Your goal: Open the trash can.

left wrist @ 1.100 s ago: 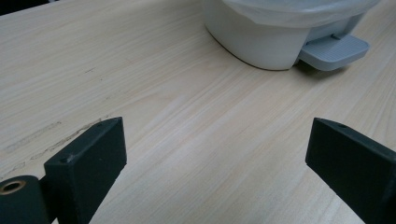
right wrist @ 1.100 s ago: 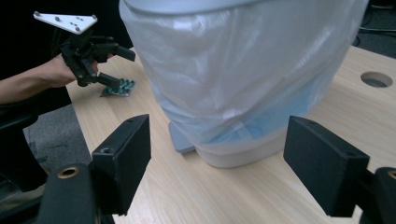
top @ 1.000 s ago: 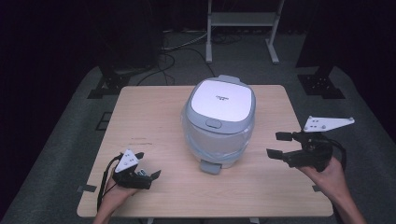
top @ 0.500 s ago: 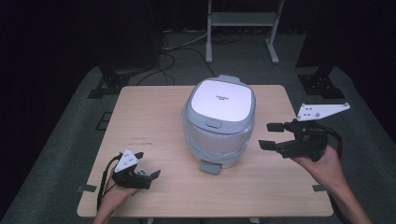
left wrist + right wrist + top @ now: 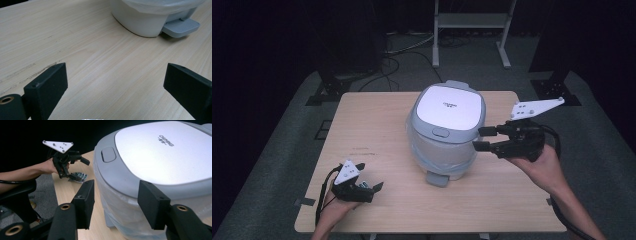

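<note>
From above, the pedal bin (image 5: 446,131), white with a grey lid and a clear liner, sits near the middle of the wooden table (image 5: 377,120), its foot pedal (image 5: 438,178) pointing toward the person. The right gripper (image 5: 481,138) hangs just beside the bin's right flank, level with the lid's rim, jaws partly open and empty, having just been closing. The left gripper (image 5: 373,186) rests well apart at the near-left corner.

In the left gripper view, its jaws stand wide with nothing between them, only bare table; the bin and pedal lie ahead.

In the right gripper view, the lid (image 5: 165,152) and its push button (image 5: 108,154) lie straight ahead of the half-open jaws, so the right hand is much the nearer.
</note>
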Motion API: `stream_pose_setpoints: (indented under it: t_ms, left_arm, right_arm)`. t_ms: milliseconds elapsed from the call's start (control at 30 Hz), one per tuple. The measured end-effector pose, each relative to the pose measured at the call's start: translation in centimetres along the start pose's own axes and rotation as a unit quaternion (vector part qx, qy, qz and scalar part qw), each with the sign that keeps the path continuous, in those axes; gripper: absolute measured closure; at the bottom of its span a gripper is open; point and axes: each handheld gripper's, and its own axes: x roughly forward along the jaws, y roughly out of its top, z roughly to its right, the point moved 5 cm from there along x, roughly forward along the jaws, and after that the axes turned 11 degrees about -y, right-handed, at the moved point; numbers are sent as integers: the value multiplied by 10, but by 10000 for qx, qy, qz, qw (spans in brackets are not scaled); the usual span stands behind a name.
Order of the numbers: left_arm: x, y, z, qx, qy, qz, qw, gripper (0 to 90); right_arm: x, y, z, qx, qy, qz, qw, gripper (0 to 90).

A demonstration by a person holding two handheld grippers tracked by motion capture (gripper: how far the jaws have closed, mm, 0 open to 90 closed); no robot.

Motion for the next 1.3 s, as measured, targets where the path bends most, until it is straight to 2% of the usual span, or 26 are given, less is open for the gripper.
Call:
stream_pose_setpoints:
  t_ms: [533, 633, 1000, 1167, 1300]
  left_arm:
    - [-2, 0, -1, 1, 43, 8, 10000, 43]
    - [-3, -1, -2, 8, 54, -8, 10000, 43]
    - [-4, -2, -3, -32, 63, 10, 10000, 44]
    - [-4, -2, -3, -38, 60, 2, 10000, 44]
    - [-5, -3, -3, -40, 68, -2, 10000, 44]
  right_arm:
    - [28, 28, -15, -310, 170, -151, 9993, 693]
    - [37, 33, -19, -369, 232, -246, 9987, 770]
    - [59, 43, -21, -439, 283, -366, 9980, 861]
    - [66, 44, -22, -489, 251, -394, 9977, 876]
    - [67, 44, -26, -831, -78, -323, 9960, 895]
